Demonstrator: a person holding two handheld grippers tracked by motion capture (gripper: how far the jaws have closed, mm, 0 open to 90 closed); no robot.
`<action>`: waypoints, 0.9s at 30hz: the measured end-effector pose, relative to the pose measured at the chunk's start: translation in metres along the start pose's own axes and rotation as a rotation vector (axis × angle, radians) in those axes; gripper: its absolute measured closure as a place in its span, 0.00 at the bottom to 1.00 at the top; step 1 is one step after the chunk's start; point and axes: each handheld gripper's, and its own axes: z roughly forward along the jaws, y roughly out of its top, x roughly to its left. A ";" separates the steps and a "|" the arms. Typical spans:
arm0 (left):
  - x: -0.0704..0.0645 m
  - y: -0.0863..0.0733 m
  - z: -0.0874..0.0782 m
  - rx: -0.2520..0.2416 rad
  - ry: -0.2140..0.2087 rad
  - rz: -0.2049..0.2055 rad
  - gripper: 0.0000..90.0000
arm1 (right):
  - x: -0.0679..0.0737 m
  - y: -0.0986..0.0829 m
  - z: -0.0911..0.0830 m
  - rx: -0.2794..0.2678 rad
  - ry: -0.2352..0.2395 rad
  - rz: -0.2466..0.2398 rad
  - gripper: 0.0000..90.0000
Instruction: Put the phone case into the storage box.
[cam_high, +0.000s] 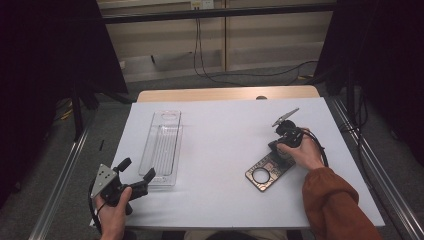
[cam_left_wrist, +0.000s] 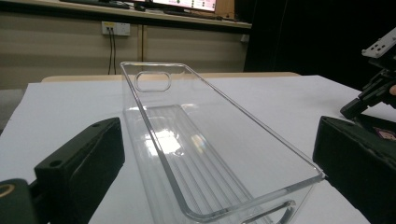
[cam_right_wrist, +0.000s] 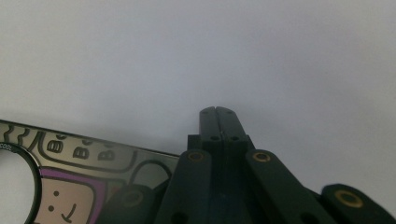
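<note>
A: Left claw?
B: Jaws spread wide, nothing between them. It sits at the near left corner of the white surface, held by the left hand, aimed at the near end of the clear plastic tray. In the left gripper view the tray runs lengthwise away between the two jaws, its near short wall with the handle cutout just ahead of them; touching or not, can't tell.

A: Tray state?
B: Empty, upright, long and narrow, ribbed floor, on the left half of the surface.

A: Right claw?
B: Jaws pressed together, tips meeting, per the right gripper view. Nothing visible pinched between the tips. Right hand holds it, orange sleeve behind.

A: And the flat thing under it?
B: Dark phone case with a round camera hole, lying flat on the right half of the surface, well apart from the tray. The claw is over its far end. Right gripper view shows the case printed with cartoon marks and a pink patch, passing under the claw's linkage. Contact: can't tell.
</note>
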 end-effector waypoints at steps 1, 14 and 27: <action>0.000 0.000 0.000 0.000 0.000 -0.001 0.03 | 0.000 -0.001 -0.001 0.008 -0.001 0.003 1.00; -0.002 0.000 0.003 0.006 -0.011 -0.001 0.03 | 0.004 -0.013 -0.009 0.014 -0.001 -0.006 1.00; -0.001 0.000 0.002 -0.003 -0.011 -0.006 0.03 | 0.005 -0.024 -0.015 0.014 0.002 -0.009 1.00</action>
